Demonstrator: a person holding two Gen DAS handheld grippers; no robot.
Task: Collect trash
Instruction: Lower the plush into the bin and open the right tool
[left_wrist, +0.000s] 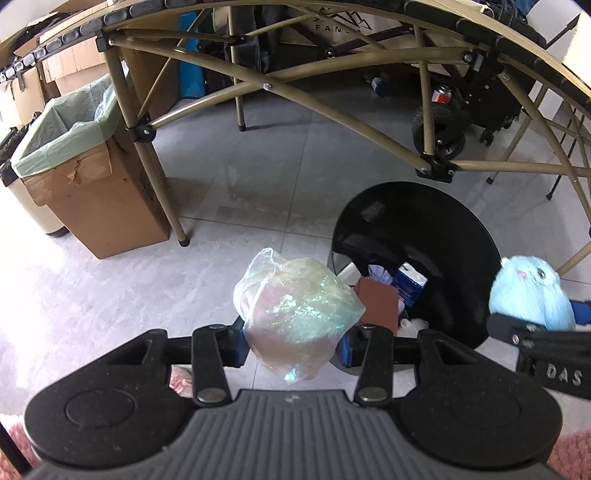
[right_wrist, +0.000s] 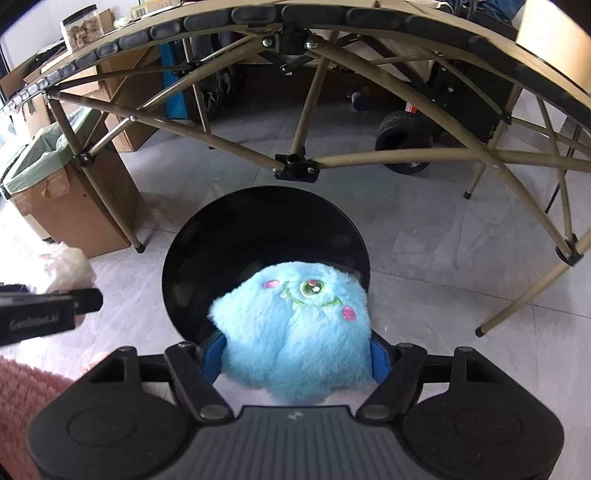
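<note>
From the left wrist, the left gripper (left_wrist: 293, 341) is clenched on one crumpled iridescent plastic bag (left_wrist: 295, 314), held above the grey tiled floor (left_wrist: 155, 280) just beside one round black bin (left_wrist: 417, 236). Inside the bin I count three visible bits: a brown block (left_wrist: 378, 302), a blue-and-white carton (left_wrist: 408, 284) and something pale purple behind them. At the right edge the right gripper (left_wrist: 532, 325) carries one blue plush toy (left_wrist: 528, 295). One cardboard box (left_wrist: 96, 195) lined with a green bag stands to the left, by a leg of the folding worktop (left_wrist: 147, 162). From the right wrist, the right gripper (right_wrist: 297, 354) grasps the same plush toy (right_wrist: 295, 332) between two blue pads (right_wrist: 379, 356), directly over the bin's (right_wrist: 229, 240) mouth. The left gripper (right_wrist: 48, 314) shows at the left edge, with the bag (right_wrist: 68, 266) a pale blur above it.
</note>
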